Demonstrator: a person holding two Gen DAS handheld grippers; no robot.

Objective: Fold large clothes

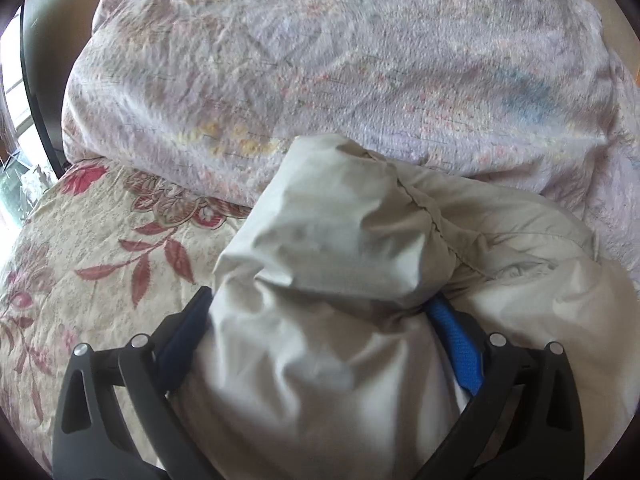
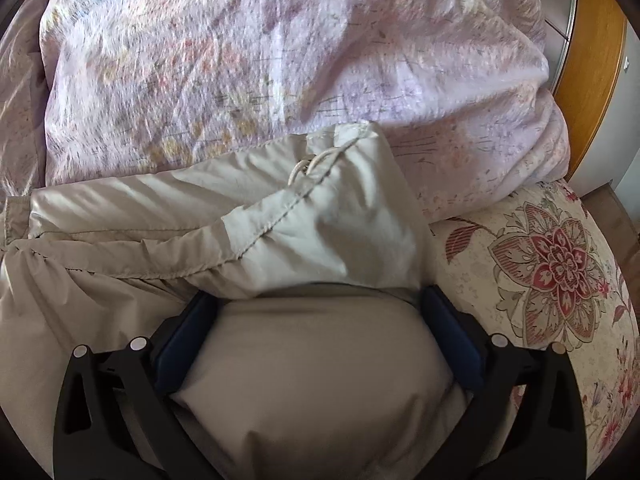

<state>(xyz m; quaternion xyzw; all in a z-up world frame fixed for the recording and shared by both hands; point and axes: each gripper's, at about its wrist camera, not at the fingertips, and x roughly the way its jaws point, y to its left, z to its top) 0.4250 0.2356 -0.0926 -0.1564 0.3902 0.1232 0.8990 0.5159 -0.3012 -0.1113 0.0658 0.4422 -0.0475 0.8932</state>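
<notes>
The jacket (image 1: 340,280) fills the space between the fingers of both claws: the left gripper (image 1: 320,320) is clenched on a thick bunch of it, fabric bulging over the blue pads (image 1: 456,344), and the right gripper (image 2: 320,312) grips a smooth padded fold (image 2: 320,368) the same way, its jaws held wide by the bulk. The garment lies on a bedspread (image 1: 100,260) printed with red flowers and leaves, its far edge against a heaped pale lilac duvet (image 1: 320,60) behind it. A wooden panel (image 2: 592,60) stands at the right view's edge; bright window light shows at the left view's edge. The jacket is beige, puffy and creased, with a stitched seam (image 2: 260,232) and a light drawstring (image 2: 316,162) near its upper corner.
</notes>
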